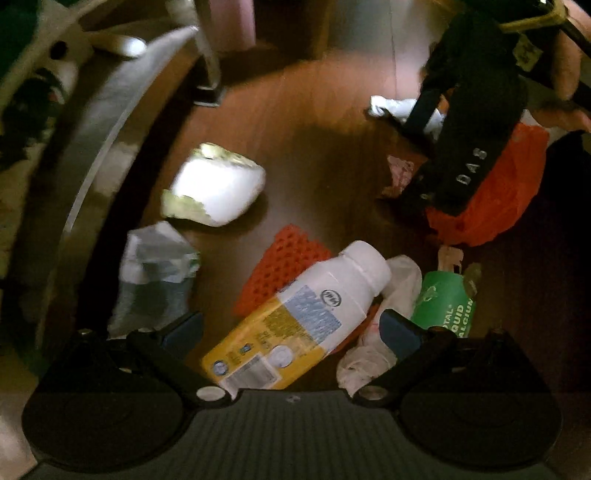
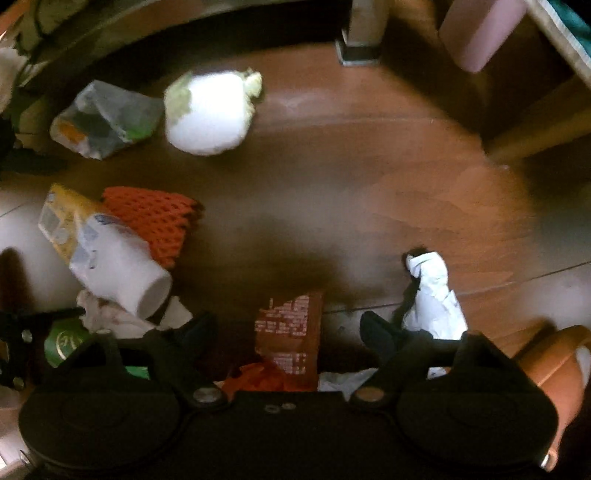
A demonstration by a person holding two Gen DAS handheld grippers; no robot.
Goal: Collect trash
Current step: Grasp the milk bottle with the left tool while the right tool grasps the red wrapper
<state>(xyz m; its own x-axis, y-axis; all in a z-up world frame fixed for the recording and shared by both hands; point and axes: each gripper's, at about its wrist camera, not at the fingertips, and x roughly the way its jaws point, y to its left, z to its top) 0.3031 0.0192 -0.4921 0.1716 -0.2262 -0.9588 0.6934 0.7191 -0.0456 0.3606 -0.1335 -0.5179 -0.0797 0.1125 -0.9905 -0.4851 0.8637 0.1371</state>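
Note:
Trash lies scattered on a brown wooden floor. My left gripper (image 1: 290, 328) points down, open, with a white and yellow bottle (image 1: 314, 314) lying between its fingers, untouched by the pads. Beside the bottle are an orange foam net (image 1: 284, 266), crumpled white tissue (image 1: 399, 284) and a green carton (image 1: 443, 302). My right gripper (image 2: 288, 330) is open over a red-brown printed wrapper (image 2: 291, 332). A white crumpled paper (image 2: 436, 295) lies by its right finger. In the left wrist view the right gripper's black body (image 1: 461, 147) hangs over an orange plastic bag (image 1: 491, 199).
A white lump with greenish edges (image 1: 218, 184) and a clear plastic bag (image 1: 155, 273) lie further left. A furniture leg (image 2: 364, 37) and a pink object (image 2: 476, 33) stand at the far side. A round table edge (image 1: 110, 122) curves along the left. Bare floor (image 2: 369, 184) spans the middle.

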